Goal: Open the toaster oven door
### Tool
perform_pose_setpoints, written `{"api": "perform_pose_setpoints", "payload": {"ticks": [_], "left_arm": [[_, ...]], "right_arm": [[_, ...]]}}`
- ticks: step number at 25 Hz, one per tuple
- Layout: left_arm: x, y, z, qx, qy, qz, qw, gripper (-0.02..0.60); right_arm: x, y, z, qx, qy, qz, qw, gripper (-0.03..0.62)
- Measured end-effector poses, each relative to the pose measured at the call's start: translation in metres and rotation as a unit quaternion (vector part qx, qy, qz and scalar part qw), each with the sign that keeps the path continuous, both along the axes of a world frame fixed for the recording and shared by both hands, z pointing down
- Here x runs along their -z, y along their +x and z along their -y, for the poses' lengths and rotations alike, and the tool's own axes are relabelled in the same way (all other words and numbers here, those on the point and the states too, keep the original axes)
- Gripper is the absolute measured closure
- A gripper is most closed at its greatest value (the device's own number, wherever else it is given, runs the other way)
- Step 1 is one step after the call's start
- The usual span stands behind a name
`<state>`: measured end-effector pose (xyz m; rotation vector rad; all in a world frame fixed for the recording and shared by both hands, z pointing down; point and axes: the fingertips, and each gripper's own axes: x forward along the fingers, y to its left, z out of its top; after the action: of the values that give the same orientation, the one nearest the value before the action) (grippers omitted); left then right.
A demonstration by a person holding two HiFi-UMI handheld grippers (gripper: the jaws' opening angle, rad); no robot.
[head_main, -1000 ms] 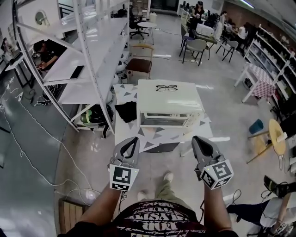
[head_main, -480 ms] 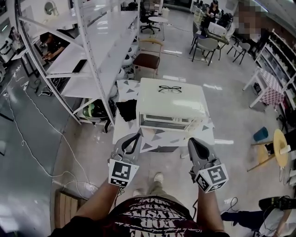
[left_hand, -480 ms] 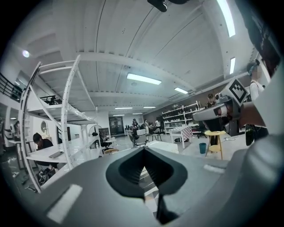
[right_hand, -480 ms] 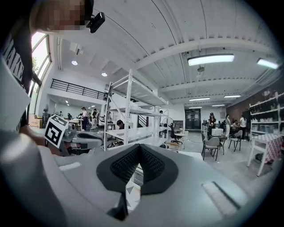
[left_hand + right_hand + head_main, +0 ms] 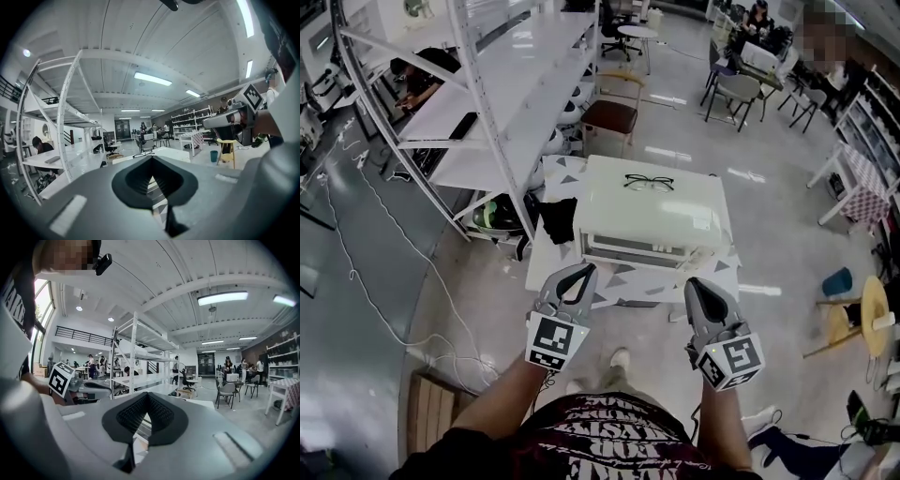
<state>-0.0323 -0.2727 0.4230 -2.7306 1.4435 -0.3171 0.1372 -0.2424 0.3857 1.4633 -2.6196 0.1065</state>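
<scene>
Toaster oven (image 5: 652,220) sits on the small table (image 5: 609,284) straight ahead, door shut, with glasses (image 5: 649,182) on its roof. The step in hand looks like the approach: left gripper (image 5: 583,272) and right gripper (image 5: 696,284) hover at the table's near edge, both pinched closed and empty. Next, one likely must spread and catch the door's handle. What is inside the oven cannot be told.

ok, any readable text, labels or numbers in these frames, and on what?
On the dark printed shirt: white lettering, too blurred and cut off to read.
The marker cubes on left gripper and right gripper: black-and-white square patterns, no words.
On the white toaster oven: no legible label.
</scene>
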Motion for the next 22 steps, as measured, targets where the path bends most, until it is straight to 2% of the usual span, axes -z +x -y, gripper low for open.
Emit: {"api": "perform_pose_setpoints", "payload": {"ticks": [11,22], "left_arm": [[-0.016,0.011,0.035,0.018,-0.017,0.014,0.9996,0.581],[-0.021,0.028,0.066,0.023,-0.018,0.017,0.9994,0.581]], "right_arm": [[-0.013,0.019,0.032,0.007,-0.010,0.011,1.000,0.568],[-0.018,0.032,0.055,0.011,-0.016,0.006,1.000,0.568]]}}
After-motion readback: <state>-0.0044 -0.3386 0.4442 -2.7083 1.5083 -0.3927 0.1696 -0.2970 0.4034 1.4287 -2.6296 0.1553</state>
